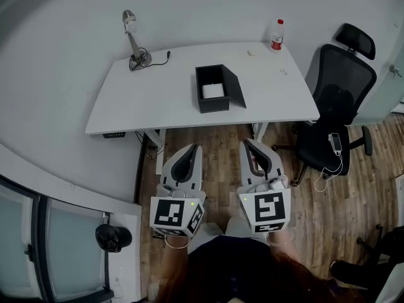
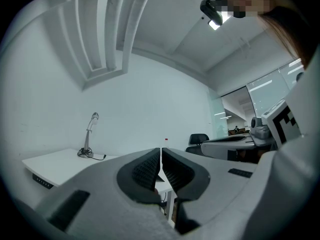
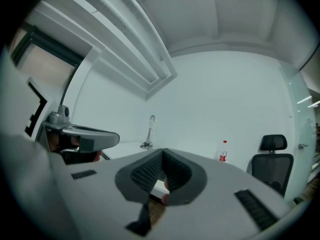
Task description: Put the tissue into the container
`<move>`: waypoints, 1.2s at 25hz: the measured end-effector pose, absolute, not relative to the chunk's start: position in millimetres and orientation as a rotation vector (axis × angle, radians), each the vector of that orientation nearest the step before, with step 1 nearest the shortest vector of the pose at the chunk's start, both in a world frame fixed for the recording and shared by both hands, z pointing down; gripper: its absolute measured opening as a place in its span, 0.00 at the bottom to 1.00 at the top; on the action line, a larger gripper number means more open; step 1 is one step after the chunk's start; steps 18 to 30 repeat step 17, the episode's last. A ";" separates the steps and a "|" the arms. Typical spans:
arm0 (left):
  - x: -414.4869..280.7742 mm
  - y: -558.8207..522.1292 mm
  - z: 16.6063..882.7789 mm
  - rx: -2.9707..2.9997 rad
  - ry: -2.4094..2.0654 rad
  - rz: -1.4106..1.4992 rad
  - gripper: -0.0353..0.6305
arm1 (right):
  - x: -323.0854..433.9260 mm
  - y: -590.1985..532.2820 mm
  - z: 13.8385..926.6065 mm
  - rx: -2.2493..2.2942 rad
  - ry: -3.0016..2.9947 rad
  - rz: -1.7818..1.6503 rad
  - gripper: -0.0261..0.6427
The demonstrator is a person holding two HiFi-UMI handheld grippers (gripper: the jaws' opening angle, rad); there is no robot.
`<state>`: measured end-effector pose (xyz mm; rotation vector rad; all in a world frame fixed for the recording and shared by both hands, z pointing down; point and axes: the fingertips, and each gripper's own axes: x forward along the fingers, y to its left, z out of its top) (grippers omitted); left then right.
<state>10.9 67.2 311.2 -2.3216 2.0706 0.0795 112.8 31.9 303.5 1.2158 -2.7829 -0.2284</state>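
My left fingers (image 1: 189, 151) and right fingers (image 1: 255, 150) are pressed together on nothing, short of the desk's (image 1: 158, 100) near edge. The container (image 1: 214, 105) sits mid-desk, ahead between them. The white pad inside looks like the tissue (image 1: 213, 90).

The left gripper (image 1: 191, 148) and right gripper (image 1: 249, 143) have smooth pale-grey shells that taper to two jaws lined with dark ribbed pads (image 2: 144, 170). Each carries a cube (image 1: 177, 214) with black-and-white square markers and a small green light (image 1: 192, 204). The person wears a dark top (image 1: 240, 267).
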 end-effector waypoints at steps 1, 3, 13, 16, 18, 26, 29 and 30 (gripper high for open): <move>12.7 64.2 308.5 -2.309 2.082 0.080 0.10 | 113.9 30.5 301.3 1.195 -2.786 -0.239 0.07; 18.3 59.5 302.6 -2.285 2.104 0.082 0.10 | 118.0 28.5 297.2 1.158 -2.800 -0.238 0.07; 65.4 45.4 293.7 -2.251 2.150 0.078 0.10 | 150.3 21.5 288.2 1.015 -2.897 -0.152 0.07; 78.0 41.4 293.0 -2.241 2.155 0.067 0.10 | 159.4 19.6 286.9 0.968 -2.931 -0.122 0.07; 81.9 40.1 292.8 -2.237 2.158 0.064 0.10 | 162.5 18.8 286.4 0.954 -2.940 -0.119 0.07; 81.9 40.1 292.8 -2.237 2.158 0.064 0.10 | 162.5 18.8 286.4 0.954 -2.940 -0.119 0.07; 81.9 40.1 292.8 -2.237 2.158 0.064 0.10 | 162.5 18.8 286.4 0.954 -2.940 -0.119 0.07; 81.9 40.1 292.8 -2.237 2.158 0.064 0.10 | 162.5 18.8 286.4 0.954 -2.940 -0.119 0.07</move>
